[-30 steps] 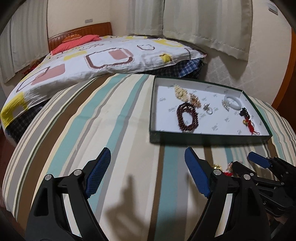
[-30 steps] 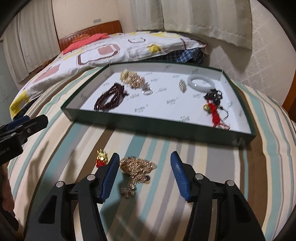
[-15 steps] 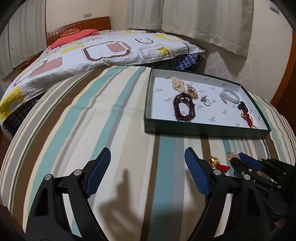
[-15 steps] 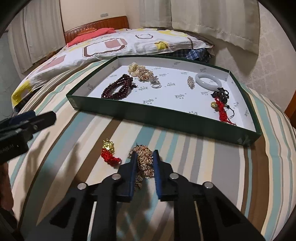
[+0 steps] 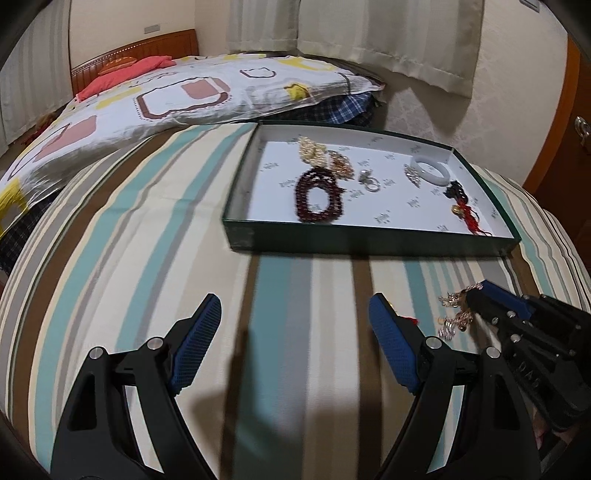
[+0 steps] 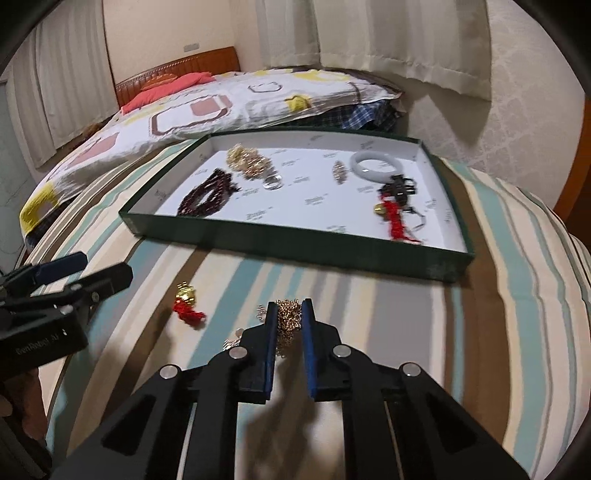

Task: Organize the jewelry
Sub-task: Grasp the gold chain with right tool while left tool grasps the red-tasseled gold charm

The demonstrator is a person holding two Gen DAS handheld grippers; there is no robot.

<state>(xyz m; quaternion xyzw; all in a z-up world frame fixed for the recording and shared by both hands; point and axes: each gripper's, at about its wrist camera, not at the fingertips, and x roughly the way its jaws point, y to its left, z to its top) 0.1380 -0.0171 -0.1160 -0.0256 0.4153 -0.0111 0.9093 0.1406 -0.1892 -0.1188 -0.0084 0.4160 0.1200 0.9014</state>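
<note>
The right tongs (image 6: 289, 314) were clamped on a tangle of gold chain (image 6: 289, 320), the two blue fingers pressed in from either side with the bunch wedged between them and a few loose links and a small charm trailing out to the left; whether the chain had left the bedspread (image 5: 129, 229) I could not tell. From those tongs the green tray (image 6: 295, 243) lay straight ahead, its near wall running crosswise to the fingers, so the carry looked to me like a forward move up and over that wall. The tray's long side ran left to right, and the barest white floor sat in the middle near the front edge. The left tongs (image 5: 295, 347) hovered with their fingers wide apart and nothing between them, off to the left of the chain and clearly less close to it than the right pair. A small red tassel with a gold bead (image 6: 187, 304) lay on the bedspread just left of the chain, nearer the left tongs. Inside the tray were dark red beads (image 6: 207, 194) at the left, a gold cluster (image 6: 248, 160) towards the back, a ring (image 6: 272, 181), a white bangle (image 6: 376, 166) and a black-and-red charm (image 6: 396, 206) at the right. The surface was a soft striped cover on a bed, with a patterned quilt (image 5: 166, 96), a wooden headboard (image 5: 133, 59) and pale curtains (image 5: 369, 33) beyond.
</note>
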